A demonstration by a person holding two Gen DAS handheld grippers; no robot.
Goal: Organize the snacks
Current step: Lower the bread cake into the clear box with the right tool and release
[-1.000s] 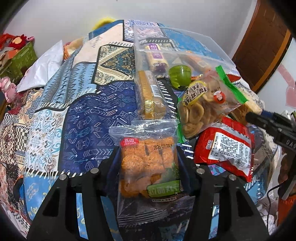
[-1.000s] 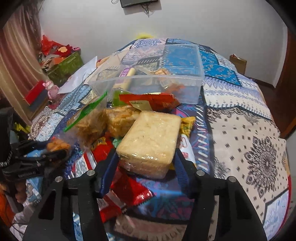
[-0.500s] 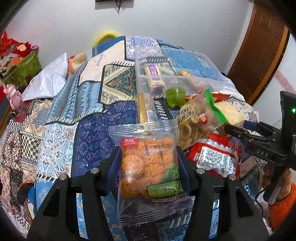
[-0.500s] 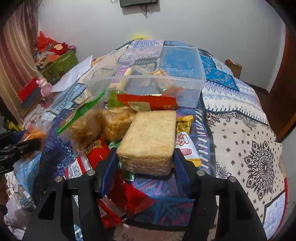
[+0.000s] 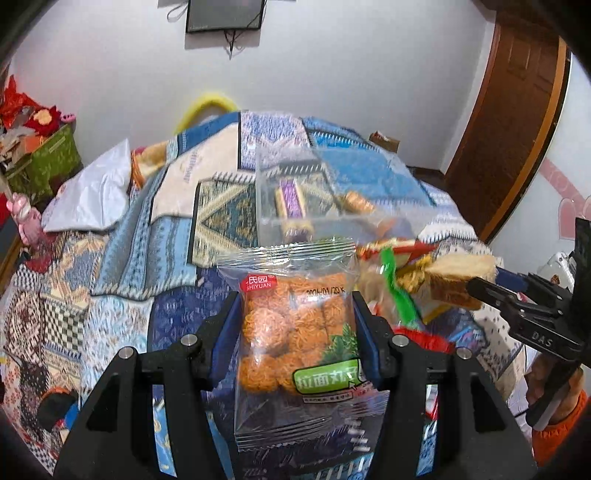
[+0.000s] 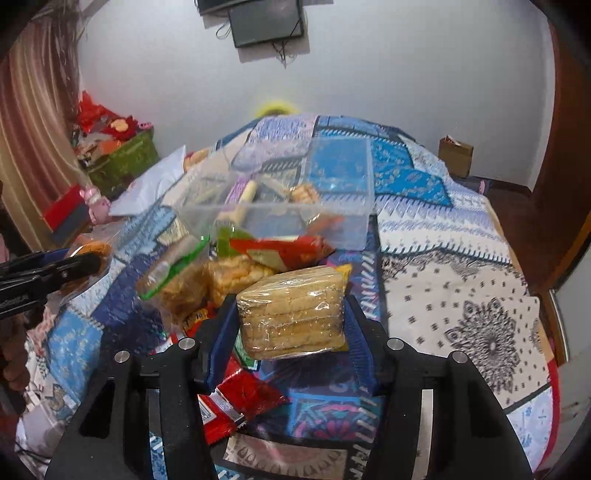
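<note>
Left wrist view: left gripper [image 5: 295, 325] clamps noodle-ball bag [image 5: 295, 332]; right gripper [image 6: 291, 332] tightening on wrapped cracker block [image 6: 291, 314]. Both above bed's near edge. Clear bin [image 6: 280, 206] wall, then drop inside separately.

One clear bin [image 6: 295, 218]; two grippers, left gripper [image 5: 295, 325], right gripper [image 6: 291, 325]; two held snack packs; one wall screen [image 6: 266, 22].
</note>
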